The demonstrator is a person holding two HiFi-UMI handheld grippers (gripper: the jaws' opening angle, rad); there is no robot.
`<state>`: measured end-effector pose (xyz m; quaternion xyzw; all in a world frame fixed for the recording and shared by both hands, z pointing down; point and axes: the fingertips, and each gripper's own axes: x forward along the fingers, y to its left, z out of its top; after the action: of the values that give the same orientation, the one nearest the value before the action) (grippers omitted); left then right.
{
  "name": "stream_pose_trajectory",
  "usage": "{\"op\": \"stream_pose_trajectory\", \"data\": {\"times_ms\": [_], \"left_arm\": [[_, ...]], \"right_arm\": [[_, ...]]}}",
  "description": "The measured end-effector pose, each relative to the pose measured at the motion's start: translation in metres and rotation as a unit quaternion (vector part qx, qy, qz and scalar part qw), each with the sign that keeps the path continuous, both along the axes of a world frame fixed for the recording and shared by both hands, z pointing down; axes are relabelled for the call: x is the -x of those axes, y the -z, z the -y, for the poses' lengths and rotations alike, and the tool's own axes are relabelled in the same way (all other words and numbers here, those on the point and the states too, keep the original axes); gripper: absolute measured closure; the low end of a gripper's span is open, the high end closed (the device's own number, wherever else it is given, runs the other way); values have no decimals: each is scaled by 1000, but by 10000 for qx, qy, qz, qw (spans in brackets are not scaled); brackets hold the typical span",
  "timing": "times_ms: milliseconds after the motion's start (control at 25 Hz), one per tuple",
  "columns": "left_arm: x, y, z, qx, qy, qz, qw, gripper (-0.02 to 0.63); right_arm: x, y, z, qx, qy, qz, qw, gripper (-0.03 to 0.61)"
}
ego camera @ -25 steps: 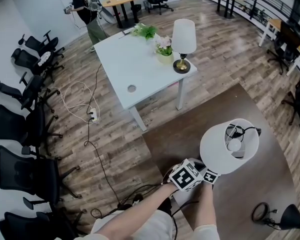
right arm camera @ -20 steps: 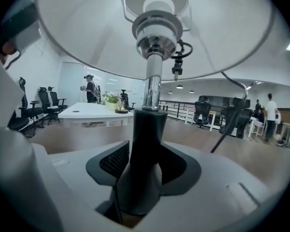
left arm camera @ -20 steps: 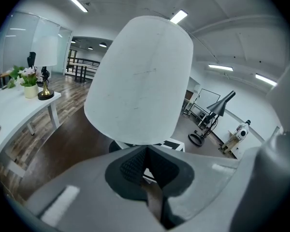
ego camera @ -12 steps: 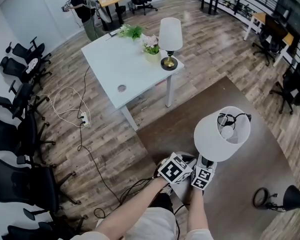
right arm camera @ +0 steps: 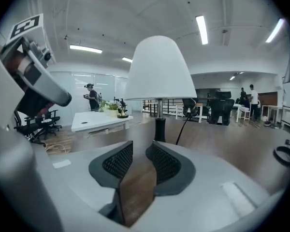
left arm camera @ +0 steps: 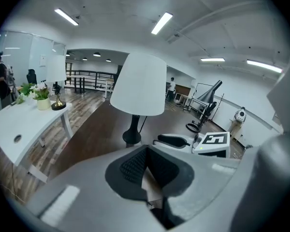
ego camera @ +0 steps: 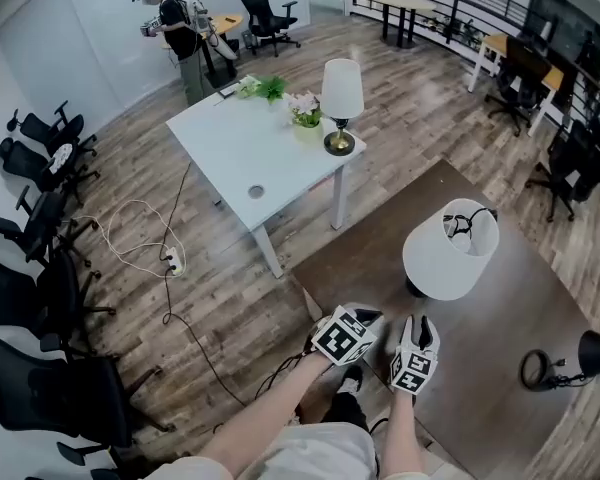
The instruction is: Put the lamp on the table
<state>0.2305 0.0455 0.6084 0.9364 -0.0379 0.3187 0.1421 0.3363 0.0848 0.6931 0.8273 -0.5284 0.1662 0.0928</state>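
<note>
Head view: lamp [ego camera: 448,253] upright on brown rug [ego camera: 375,233] at 3 o'clock, clear of both tongs at 6 o'clock; white table [ego camera: 230,148] well apart at 11 o'clock. Left gripper view only: left gripper [left arm camera: 146,151] tips meeting, empty; right gripper view only: right gripper [right arm camera: 140,153] narrowly parted, empty.

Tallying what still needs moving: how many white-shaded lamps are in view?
2: one lamp on the table beside the flowers; the other lamp on the rug.
</note>
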Motion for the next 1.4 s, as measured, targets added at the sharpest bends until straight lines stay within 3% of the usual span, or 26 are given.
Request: {"op": "stream_pose_trajectory", "data": {"times_ms": [440,800,1080,1400], "left_arm": [[59,9,-37,-120,-95,-287,9995,614],[82,19,-72,1,-23,-631,9980,614],[97,31,-89,154,100,-894,9958,614],[109,39,-97,20,108,-934,9956,614]], "right_arm": [[72,43,-60,-220,-380,145,9989,511],[100,68,-99,-305,-570,277,9975,522],[117,80,-107,-453,-710,941,9920,552],[135,103,-114,-391,-504,654,9958,552]]}}
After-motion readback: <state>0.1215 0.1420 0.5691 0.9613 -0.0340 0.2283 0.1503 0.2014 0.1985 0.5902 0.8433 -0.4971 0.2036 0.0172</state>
